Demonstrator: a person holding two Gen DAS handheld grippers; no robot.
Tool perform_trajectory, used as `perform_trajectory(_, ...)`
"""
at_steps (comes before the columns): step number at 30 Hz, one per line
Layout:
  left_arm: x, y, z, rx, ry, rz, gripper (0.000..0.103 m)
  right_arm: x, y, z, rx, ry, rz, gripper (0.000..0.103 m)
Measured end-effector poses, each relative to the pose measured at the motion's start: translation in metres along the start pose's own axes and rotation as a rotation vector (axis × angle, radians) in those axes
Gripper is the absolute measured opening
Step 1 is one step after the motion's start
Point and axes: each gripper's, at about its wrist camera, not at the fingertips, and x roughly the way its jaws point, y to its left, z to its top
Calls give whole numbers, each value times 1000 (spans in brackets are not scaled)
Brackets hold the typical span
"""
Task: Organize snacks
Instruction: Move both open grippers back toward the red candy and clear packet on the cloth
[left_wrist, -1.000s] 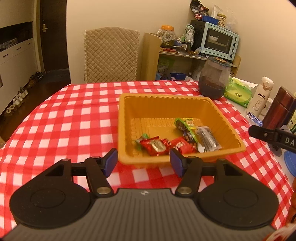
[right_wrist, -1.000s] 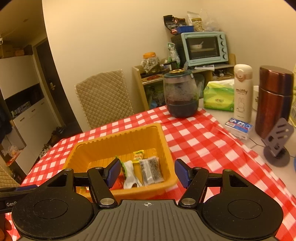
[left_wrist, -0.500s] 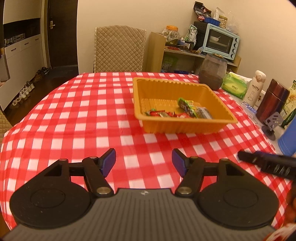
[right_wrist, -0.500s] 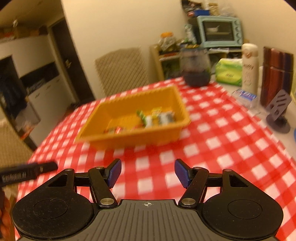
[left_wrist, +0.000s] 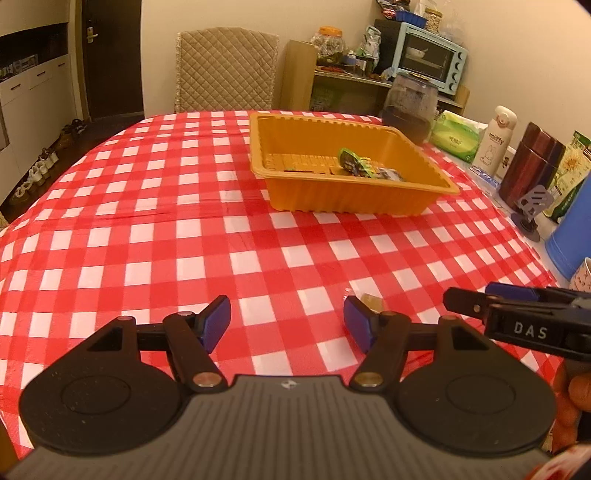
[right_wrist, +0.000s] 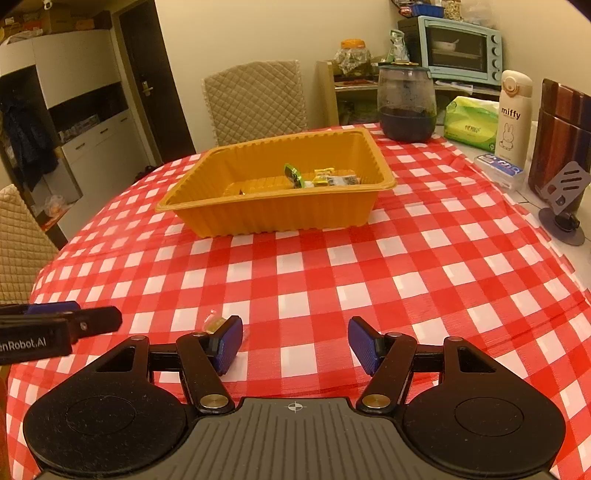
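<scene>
Red-and-white checked table (left_wrist: 147, 240) fills both views, and a person holds one gripper in each hand over its near edge. Orange tray (left_wrist: 332, 199) sits well ahead toward the far side, already holding a few wrapped snacks (left_wrist: 354, 166); in the right wrist view the same tray (right_wrist: 266, 214) lies ahead and a bit left.

Left gripper (left_wrist: 287, 320) has its jaws apart with only tablecloth between the blue pads, nothing held. Right gripper (right_wrist: 294, 343) likewise stands parted and empty. Each shows at the edge of the other's view, so the two hands are side by side and near each other.

Key relation: one small loose snack, a clear-wrapped candy (left_wrist: 369, 301), lies on the cloth between the two grippers, well apart from the tray. In the left wrist view it sits just beyond the right-hand fingertip, partly hidden behind it, outside the jaw gap. In the right wrist view the same candy (right_wrist: 214, 323) is just beyond the left-hand fingertip, also outside the gap. Neither gripper touches it.

Which hand is nearer: cannot tell, it looks about equal. Long axis of the candy: too small and too hidden to call.

Judgement: either gripper needs a short sideways shift toward the other to centre the candy between its pads before closing, then a carry forward to the tray.
</scene>
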Motion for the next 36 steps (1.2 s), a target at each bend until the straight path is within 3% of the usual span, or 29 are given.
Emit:
perform_trajectory(19,43,-34,-22,87,87,-128,61,9,-28,8,107,33,-61,64)
perform_trajectory(25,59,-48,-21,113,87,-151,49,15,-32,10,128,51,-62,64)
perform_trajectory(29,61,-56,-22,163,76,-141,27,15,-33,12,133,49,-59,64)
perform_trajectory(36,53,-47,-26,160,82,-121,26,14,-32,11,138,48,-59,64)
